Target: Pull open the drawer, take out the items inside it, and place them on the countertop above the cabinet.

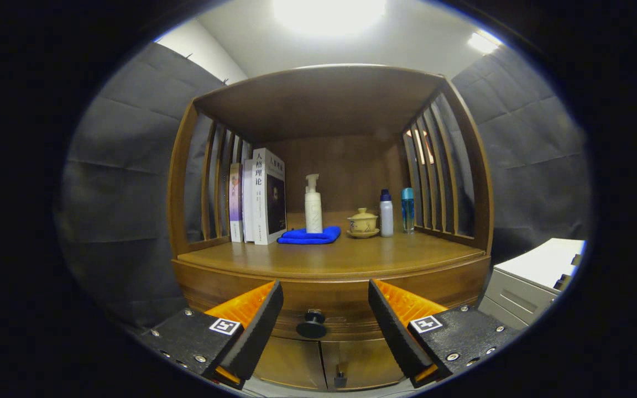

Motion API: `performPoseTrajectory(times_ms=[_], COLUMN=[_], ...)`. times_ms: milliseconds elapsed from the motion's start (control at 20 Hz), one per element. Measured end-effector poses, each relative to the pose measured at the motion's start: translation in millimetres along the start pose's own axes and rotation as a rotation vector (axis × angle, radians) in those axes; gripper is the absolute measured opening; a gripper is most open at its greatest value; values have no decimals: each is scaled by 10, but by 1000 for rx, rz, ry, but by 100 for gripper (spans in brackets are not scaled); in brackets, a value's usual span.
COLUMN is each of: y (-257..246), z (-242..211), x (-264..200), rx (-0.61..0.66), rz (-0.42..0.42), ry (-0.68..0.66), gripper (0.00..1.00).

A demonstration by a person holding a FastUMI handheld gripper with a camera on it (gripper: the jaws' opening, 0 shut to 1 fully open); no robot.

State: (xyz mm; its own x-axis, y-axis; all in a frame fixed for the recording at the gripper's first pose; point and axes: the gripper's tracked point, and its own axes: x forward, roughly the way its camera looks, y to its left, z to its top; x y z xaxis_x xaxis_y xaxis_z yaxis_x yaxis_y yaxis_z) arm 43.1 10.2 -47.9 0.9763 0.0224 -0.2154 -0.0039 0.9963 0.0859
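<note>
Through the claw camera I see my claw (325,309) spread wide, its two fingers well apart and pinching nothing. Between them, just ahead, sits the dark round knob (312,324) of the drawer (329,301), which is closed; I cannot see what lies inside it. The fingers stand to either side of the knob without touching it.

Below the drawer are two cabinet doors (327,363) with a small latch where they meet. Above the drawer front runs the wooden desk (346,255), the top of the cabinet, roofed by a shelf with slatted sides.

At the back left of the desk stand a few books (257,202) upright against the slats. Just beside them lies a folded blue cloth (310,236), and a white pump bottle (313,205) stands upright at its back edge. Near the cloth on the other side sits a small lidded tea bowl (362,223) on a saucer. Next to that are a white bottle with a blue cap (386,214) and a light blue bottle (407,209), both upright, close to the right slats.

Off to the right of the cabinet stands a pale grey drawer unit (534,279).
</note>
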Motion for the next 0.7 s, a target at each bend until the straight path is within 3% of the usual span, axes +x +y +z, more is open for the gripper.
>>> performPoseTrajectory(times_ms=[400, 700], y=[162, 139], z=[-442, -665], x=[329, 404], rx=[1, -9], rz=[-25, -40], ry=[97, 135], gripper=[95, 83])
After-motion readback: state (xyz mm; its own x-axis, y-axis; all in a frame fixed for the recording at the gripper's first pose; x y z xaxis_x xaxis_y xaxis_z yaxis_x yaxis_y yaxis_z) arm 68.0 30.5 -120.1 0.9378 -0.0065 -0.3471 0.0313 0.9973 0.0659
